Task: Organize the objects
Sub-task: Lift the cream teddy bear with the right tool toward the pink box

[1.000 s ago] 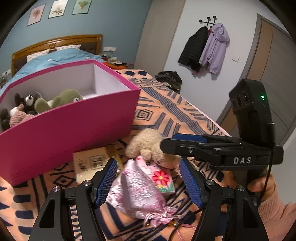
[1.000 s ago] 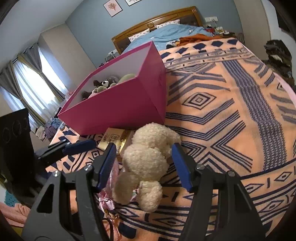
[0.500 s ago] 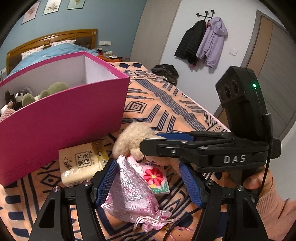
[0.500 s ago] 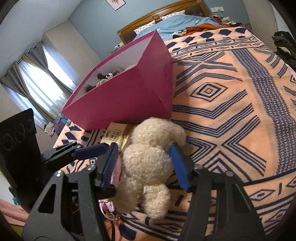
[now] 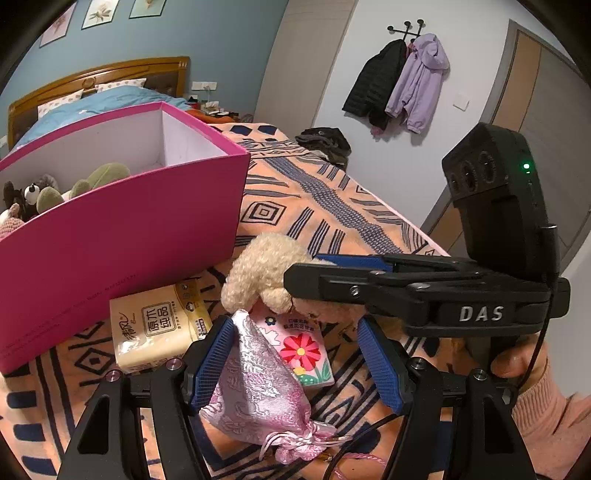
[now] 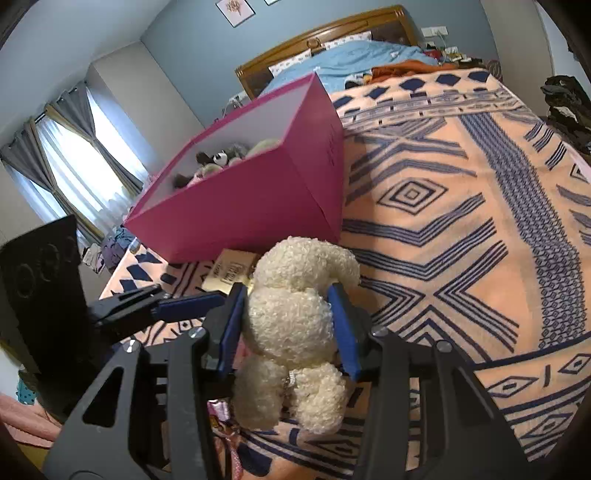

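A home bedroom: a bed [image 6: 461,206] with a wooden headboard [image 5: 99,77] and patterned blanket, framed prints [image 5: 99,13] on a blue wall, coats [image 5: 402,81] on a wall hook, curtains [image 6: 70,166] at the window, a door [image 5: 535,122].

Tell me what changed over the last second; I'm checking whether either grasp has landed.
The right gripper closed in from both sides and now clamps the cream plush toy. The left gripper edged forward around the pink satin pouch but remains open. The tissue pack, flower card and pink box lie as before.
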